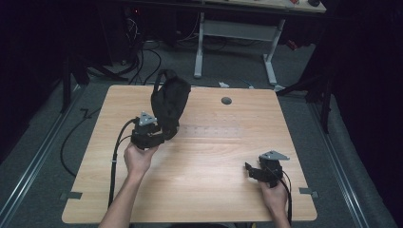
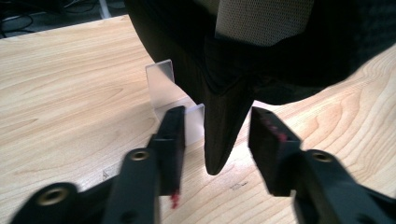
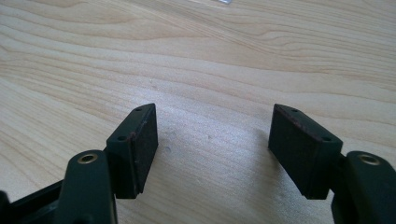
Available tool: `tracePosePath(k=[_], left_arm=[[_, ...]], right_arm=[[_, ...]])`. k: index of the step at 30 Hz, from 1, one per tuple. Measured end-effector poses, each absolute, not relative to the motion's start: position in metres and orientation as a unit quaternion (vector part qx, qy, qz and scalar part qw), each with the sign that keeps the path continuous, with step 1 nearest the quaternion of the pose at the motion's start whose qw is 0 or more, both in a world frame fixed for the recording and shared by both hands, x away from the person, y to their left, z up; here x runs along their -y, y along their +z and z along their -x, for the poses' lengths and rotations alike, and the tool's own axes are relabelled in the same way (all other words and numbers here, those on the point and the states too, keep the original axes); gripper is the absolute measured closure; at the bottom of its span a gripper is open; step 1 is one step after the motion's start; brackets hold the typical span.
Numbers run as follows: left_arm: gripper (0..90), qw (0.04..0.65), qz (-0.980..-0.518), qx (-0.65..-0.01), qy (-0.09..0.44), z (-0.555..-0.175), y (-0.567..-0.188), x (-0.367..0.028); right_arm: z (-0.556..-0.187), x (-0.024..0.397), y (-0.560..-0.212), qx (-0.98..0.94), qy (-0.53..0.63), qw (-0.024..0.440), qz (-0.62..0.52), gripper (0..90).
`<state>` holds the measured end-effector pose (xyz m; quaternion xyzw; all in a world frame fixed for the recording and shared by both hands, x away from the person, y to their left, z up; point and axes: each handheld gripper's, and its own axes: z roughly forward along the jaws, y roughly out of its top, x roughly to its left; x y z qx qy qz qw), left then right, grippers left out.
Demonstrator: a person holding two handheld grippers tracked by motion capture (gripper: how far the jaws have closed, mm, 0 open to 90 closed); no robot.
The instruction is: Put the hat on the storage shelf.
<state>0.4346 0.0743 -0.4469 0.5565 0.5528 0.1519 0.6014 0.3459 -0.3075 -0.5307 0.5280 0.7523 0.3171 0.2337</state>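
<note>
A black bag (image 1: 170, 102) stands upright near the back left of the wooden table (image 1: 214, 142), propped against a clear plastic stand (image 2: 163, 84). My left gripper (image 1: 163, 134) is at the bag's lower front. In the left gripper view, the left gripper (image 2: 215, 135) is open, and a pointed black tip of the bag (image 2: 224, 126) hangs between the jaws without being pinched. A pale mesh panel (image 2: 261, 23) shows on the bag above. My right gripper (image 1: 249, 169) rests low at the front right, and the right gripper (image 3: 212, 144) is open over bare wood.
A grey round grommet (image 1: 226, 100) sits in the tabletop near the back edge. Behind the table stands a desk with white legs (image 1: 271, 61), with cables (image 1: 142, 57) on the floor. The left gripper's cable (image 1: 114, 161) trails off the table's front left.
</note>
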Motion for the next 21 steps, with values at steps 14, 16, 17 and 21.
tracePosePath(k=[14,16,17,21], left_arm=[[39.7,0.611,-0.551,-0.555,0.124,-0.427,-0.439,-0.084],[39.1,0.611,-0.551,-0.554,0.125,-0.425,-0.438,-0.086],[39.0,0.612,-0.552,-0.553,0.125,-0.424,-0.437,-0.088],[38.9,0.618,-0.547,-0.551,0.120,-0.420,-0.433,-0.092]], right_arm=[[-0.346,0.307,-0.531,-0.752,0.317,0.234,-0.528,33.1],[-0.346,0.307,-0.531,-0.752,0.317,0.234,-0.528,33.1],[-0.346,0.307,-0.531,-0.752,0.317,0.234,-0.528,33.1],[-0.346,0.307,-0.531,-0.752,0.317,0.234,-0.528,33.1]])
